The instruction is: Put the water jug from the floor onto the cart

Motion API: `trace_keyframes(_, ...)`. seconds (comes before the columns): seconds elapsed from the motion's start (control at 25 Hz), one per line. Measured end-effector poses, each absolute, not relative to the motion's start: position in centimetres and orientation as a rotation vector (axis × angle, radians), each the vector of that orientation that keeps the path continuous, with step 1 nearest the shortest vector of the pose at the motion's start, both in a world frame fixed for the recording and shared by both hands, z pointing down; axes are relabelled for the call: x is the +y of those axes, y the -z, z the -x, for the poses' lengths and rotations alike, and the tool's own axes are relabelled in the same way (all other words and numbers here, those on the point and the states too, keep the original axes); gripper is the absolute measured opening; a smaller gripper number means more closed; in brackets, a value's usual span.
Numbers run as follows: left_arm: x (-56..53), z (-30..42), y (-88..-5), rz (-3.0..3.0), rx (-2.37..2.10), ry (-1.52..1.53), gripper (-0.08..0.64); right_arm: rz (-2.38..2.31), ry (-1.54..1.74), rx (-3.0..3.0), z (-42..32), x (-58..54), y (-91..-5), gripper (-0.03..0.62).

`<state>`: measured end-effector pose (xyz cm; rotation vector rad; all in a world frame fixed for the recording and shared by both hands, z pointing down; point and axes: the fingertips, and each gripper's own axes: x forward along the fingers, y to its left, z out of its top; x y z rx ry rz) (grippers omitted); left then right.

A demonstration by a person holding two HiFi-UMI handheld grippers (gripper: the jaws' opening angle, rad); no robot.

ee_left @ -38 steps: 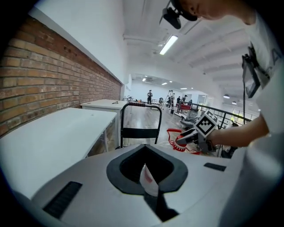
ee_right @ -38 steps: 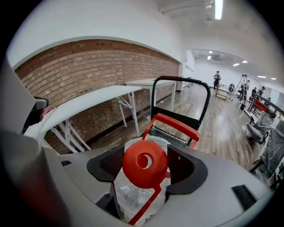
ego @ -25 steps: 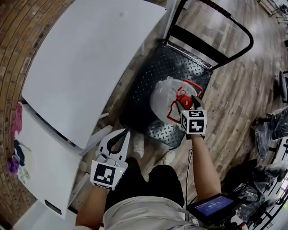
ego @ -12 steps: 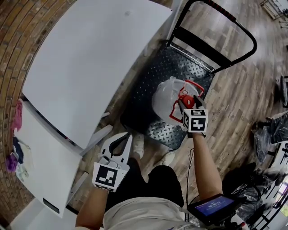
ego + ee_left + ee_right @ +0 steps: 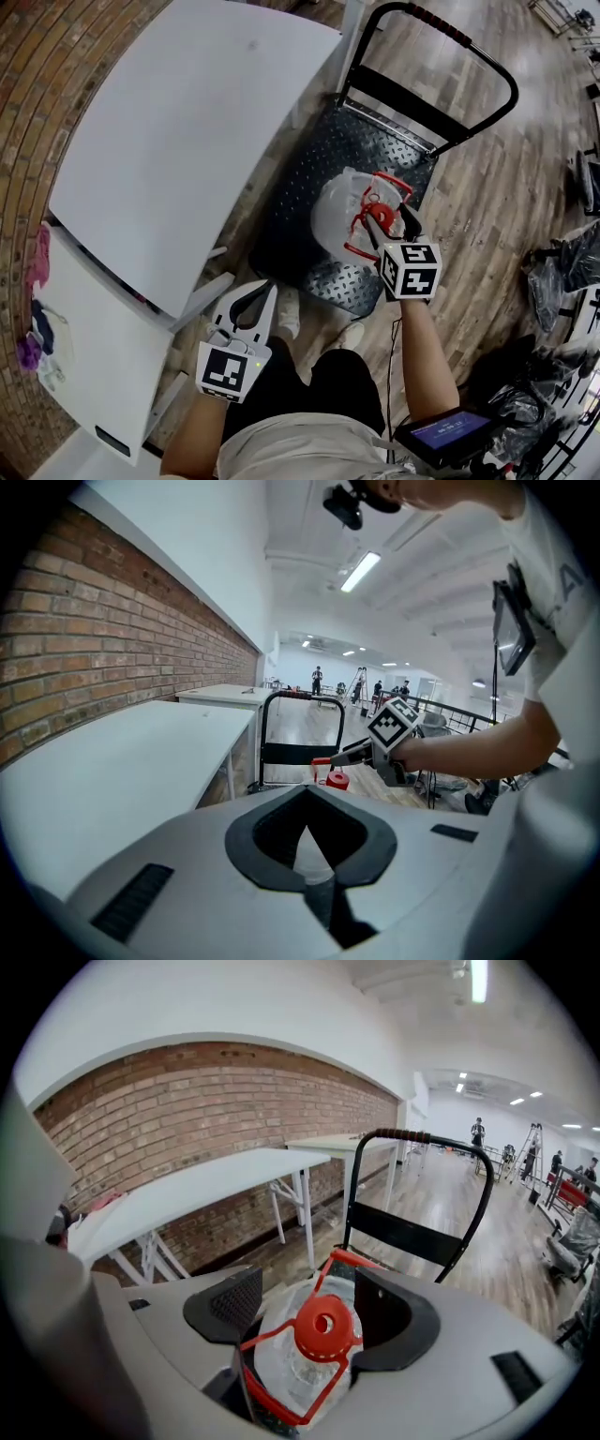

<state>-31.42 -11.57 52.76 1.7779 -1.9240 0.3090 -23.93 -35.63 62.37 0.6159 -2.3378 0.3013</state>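
The clear water jug [image 5: 336, 208] with a red cap [image 5: 377, 200] and red carry frame stands upright on the black checker-plate deck of the cart [image 5: 305, 178]. My right gripper [image 5: 387, 223] hovers just above its top, open, its jaws wide apart on either side of the cap without touching it. In the right gripper view the cap [image 5: 323, 1324] lies below and between the dark pads [image 5: 225, 1305]. My left gripper [image 5: 265, 286] hangs low at the left near the person's shoe, shut and empty. The left gripper view shows the right gripper [image 5: 342, 757] over the cap [image 5: 336, 780].
The cart's tall black push handle [image 5: 469, 52] rises at the deck's far end. A white table [image 5: 187, 131] runs beside the cart's left, a second one [image 5: 94, 347] nearer me. Black bags [image 5: 562, 272] lie on the wooden floor to the right. A tablet [image 5: 445, 436] hangs at the person's waist.
My right gripper has lifted up off the jug's cap, jaws still wide. The jug stays put on the cart deck. The left gripper has not moved.
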Motion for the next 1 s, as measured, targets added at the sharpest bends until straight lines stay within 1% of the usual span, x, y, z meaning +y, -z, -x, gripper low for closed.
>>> trace_keyframes(0.4, -13.4, 28.9, -49.1, -1.997, -1.834, -0.277, 0.001, -0.701, -0.2, -2.608, 22.1, -31.2, -48.0, 0.305)
trace_keyframes(0.56, -14.0, 27.8, -47.6, -2.066, -1.774, -0.224, 0.0, -0.783, -0.175, -2.624, 19.2, -29.0, -45.2, 0.236)
trace_keyframes(0.72, -14.6, 26.2, -45.7, -2.15, -1.752, -0.234, 0.0, -0.941, -0.185, -2.607, 14.0, -27.2, -43.4, 0.111)
trace_keyframes(0.84, -14.9, 24.8, -43.6, -2.187, -1.762, -0.212, 0.002, -1.005, -0.2, -2.591, 10.3, -25.6, -42.8, 0.073)
trace_keyframes(1.0, -14.1, 22.5, -41.0, -2.215, -1.791, -0.187, 0.001, -1.052, -0.208, -2.603, 6.5, -23.7, -41.6, 0.043)
